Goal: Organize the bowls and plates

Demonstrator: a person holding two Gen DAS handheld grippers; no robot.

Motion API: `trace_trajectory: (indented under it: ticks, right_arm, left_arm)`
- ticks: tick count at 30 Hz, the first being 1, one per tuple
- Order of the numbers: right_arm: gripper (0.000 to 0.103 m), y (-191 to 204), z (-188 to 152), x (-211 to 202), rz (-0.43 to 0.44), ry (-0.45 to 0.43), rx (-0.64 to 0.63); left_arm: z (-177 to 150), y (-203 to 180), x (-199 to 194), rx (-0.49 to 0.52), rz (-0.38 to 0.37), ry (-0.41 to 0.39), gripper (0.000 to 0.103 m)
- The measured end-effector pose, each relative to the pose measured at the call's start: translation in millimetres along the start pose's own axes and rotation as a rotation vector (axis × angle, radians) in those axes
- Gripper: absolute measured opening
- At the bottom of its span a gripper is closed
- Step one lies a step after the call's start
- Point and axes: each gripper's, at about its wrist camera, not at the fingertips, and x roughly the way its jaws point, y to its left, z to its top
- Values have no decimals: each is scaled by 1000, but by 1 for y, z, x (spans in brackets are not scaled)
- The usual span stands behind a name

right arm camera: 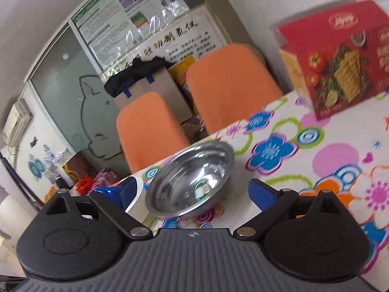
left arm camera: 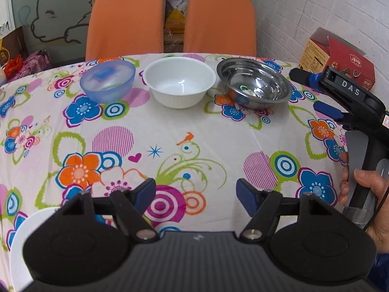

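The left tongs [left arm camera: 196, 196] are spread wide with nothing between their blue pads, hovering over the flowered cloth of the worktop [left arm camera: 194, 131] in the lower middle of the left wrist view. The right tongs [right arm camera: 192, 192] are spread too, and in the right wrist view the steel bowl [right arm camera: 192, 180] sits between their blue pads; whether either pad touches it cannot be told. In the left wrist view the right tongs [left arm camera: 313, 92] appear at the right edge, held by a hand [left arm camera: 364, 194] on the grip, their tips just beside that steel bowl [left arm camera: 252, 82].

Three bowls stand in a row along the upper part of the left wrist view: a translucent blue bowl [left arm camera: 107, 80] at the left, a white bowl [left arm camera: 179, 80] in the middle, the steel bowl at the right. A white plate [left arm camera: 22, 243] shows at the lower left edge, partly hidden by the tongs' body. A red cracker box [right arm camera: 340, 56] stands at the upper right of the right wrist view. Two orange chairs [left arm camera: 126, 22] stand behind the worktop.
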Motion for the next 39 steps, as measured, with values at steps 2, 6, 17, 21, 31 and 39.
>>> trace_trajectory:
  ticks: [2, 6, 17, 21, 31, 39]
  right_arm:
    - [86, -2, -4, 3, 4, 24, 16]
    - [86, -5, -7, 2, 5, 29, 27]
    - [86, -16, -5, -4, 1, 20, 80]
    - [86, -16, -5, -3, -3, 20, 78]
    - [86, -18, -4, -4, 8, 27, 96]
    - [86, -17, -5, -3, 15, 30, 98]
  left_arm:
    - [-3, -10, -1, 16, -10, 9, 71]
    - [-11, -26, -8, 54, -39, 25, 72]
    - [-24, -30, -36, 57, 19, 3, 72]
    - [-28, -37, -42, 73, 37, 0, 72]
    - [-35, -49, -47, 107, 44, 3, 72]
    - [-37, -48, -43, 99, 45, 23, 72]
